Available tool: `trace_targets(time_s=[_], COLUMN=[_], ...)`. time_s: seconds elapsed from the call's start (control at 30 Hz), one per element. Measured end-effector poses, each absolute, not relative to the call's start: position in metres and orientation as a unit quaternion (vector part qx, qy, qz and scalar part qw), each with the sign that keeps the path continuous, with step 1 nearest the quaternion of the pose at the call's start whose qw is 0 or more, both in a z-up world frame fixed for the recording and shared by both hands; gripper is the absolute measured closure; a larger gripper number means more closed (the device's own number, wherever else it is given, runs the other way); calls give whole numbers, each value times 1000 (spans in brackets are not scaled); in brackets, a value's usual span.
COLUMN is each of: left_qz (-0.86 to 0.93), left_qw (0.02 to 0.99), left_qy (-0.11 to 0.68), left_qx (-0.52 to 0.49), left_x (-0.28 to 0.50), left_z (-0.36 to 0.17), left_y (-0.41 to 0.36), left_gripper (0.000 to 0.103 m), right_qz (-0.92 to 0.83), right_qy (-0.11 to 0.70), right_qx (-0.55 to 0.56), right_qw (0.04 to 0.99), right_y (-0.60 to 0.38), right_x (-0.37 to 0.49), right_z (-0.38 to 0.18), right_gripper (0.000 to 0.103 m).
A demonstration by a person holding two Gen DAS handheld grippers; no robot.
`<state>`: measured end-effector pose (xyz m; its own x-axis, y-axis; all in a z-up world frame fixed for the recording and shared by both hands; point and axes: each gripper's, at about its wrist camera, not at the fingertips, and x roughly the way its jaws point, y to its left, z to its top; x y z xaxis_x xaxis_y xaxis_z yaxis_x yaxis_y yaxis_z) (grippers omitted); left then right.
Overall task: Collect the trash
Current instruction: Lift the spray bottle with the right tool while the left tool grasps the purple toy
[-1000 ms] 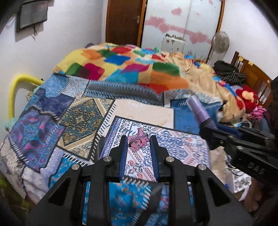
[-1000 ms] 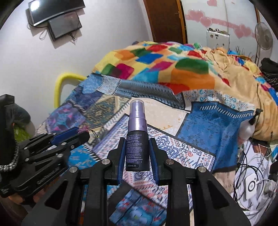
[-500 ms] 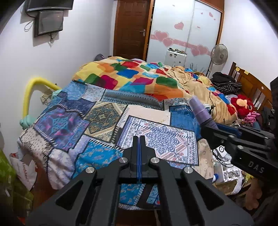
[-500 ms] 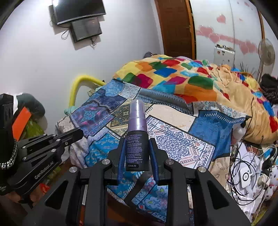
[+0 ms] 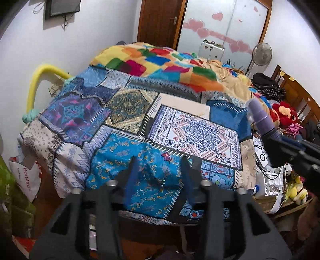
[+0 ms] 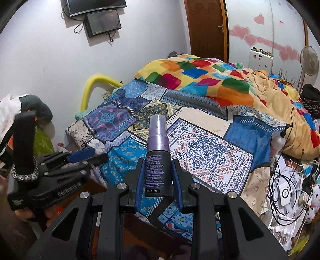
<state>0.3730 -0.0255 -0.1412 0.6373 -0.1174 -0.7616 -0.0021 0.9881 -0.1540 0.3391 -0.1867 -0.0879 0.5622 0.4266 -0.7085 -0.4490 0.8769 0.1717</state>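
Spray bottle, dark-bodied with a translucent purple cap, stands upright between the blue pads of the right gripper, which is clamped on its lower body; a printed date shows near the bottle's base. In the left wrist view the same bottle appears at the right edge, cap tilted toward the far left, held out over the near right corner of the bed.

At the left of the right wrist view, the left gripper is held out toward the bed's near left corner. Its jaws are opening, and nothing sits between its blurred blue pads; only the blue paisley part of the patchwork bedspread shows through the gap.

The bedspread covers the near half of the bed, and a quilt with bright coloured squares is heaped on the far half. A yellow foam tube arches against the white wall at the bed's left side. A white plastic bag with red lettering lies on the floor near the left corner. To the right of the bed lie tangled cables, soft toys and a standing fan. A wall-mounted screen hangs at the far left, above a smaller dark panel.
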Motion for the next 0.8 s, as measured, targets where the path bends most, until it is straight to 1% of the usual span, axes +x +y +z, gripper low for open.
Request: trace_targets(time_s=[0.1,0.3,0.53,0.63,0.7,0.8], left_qz=[-46,-61,-42,-30,-23,-8], left_qw=[891,864,848,852,853,857], left_qy=[445,495,523,517,517,512], left_qx=[-76,-72,-69,-72,-66,-53], left_x=[388,434,474,478,478,481], left_z=[-162,-223,-274,-283,-289,-293], left_y=[-33,-58,-66,-65,-68,-72], left_gripper=[57,56,57,62,72,74], right_qz=[244,233,218,213,211,208], right_qy=[397,410,439,449,456,461], right_qx=[-13,-9,2,9,16,22], right_qw=[885,882,872,867,864,862], right_y=[-190,-200,-219,-226,-230,-234], right_x=[344,365,396,406,411,416], right_z=[-93,-114,-147,-158,-165,-171], right_gripper=[79,79,79,79,79,79])
